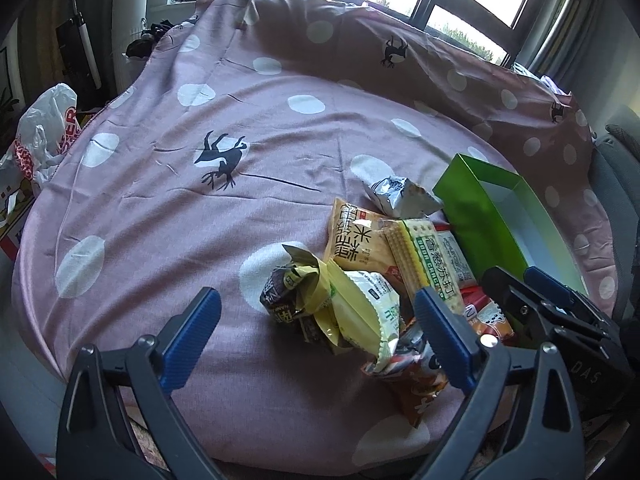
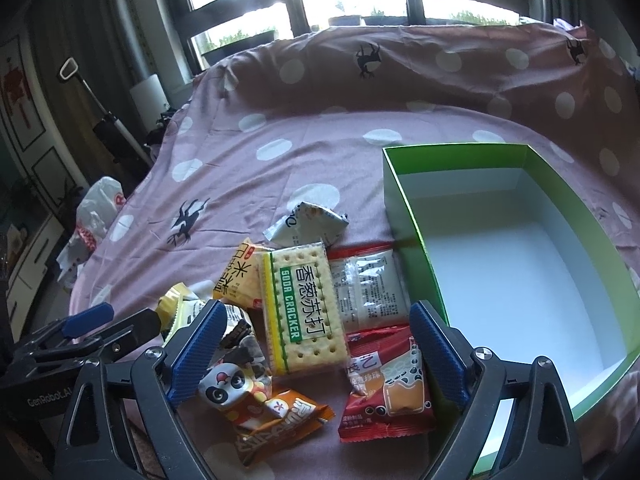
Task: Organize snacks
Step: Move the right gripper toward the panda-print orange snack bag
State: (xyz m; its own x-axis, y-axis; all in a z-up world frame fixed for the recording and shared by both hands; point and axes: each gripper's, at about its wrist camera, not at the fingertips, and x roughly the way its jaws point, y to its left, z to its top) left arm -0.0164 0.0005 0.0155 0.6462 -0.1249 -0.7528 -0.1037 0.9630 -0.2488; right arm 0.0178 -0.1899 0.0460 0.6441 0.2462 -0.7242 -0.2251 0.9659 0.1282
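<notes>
A heap of snack packets lies on a pink dotted cloth [image 1: 160,208]. A soda cracker pack [image 2: 304,308] lies in the middle, with a red milk-tea packet [image 2: 384,388] and an orange panda packet [image 2: 260,412] in front of it. My right gripper [image 2: 318,316] hangs open over these, its pads touching nothing. A green box [image 2: 520,288] with a bare white inside stands right of the heap. My left gripper [image 1: 318,308] is open above a yellow-green packet [image 1: 356,312] and a dark brown packet [image 1: 284,296]. The right gripper [image 1: 520,284] shows beside the green box [image 1: 480,216].
A silver packet [image 2: 308,224] and a yellow rice-snack packet [image 2: 236,280] lie at the heap's far side. The cloth rises into a ridge [image 2: 440,80] below the windows. A white plastic bag [image 1: 40,132] sits off the left edge. The left gripper [image 2: 108,320] is close on the left.
</notes>
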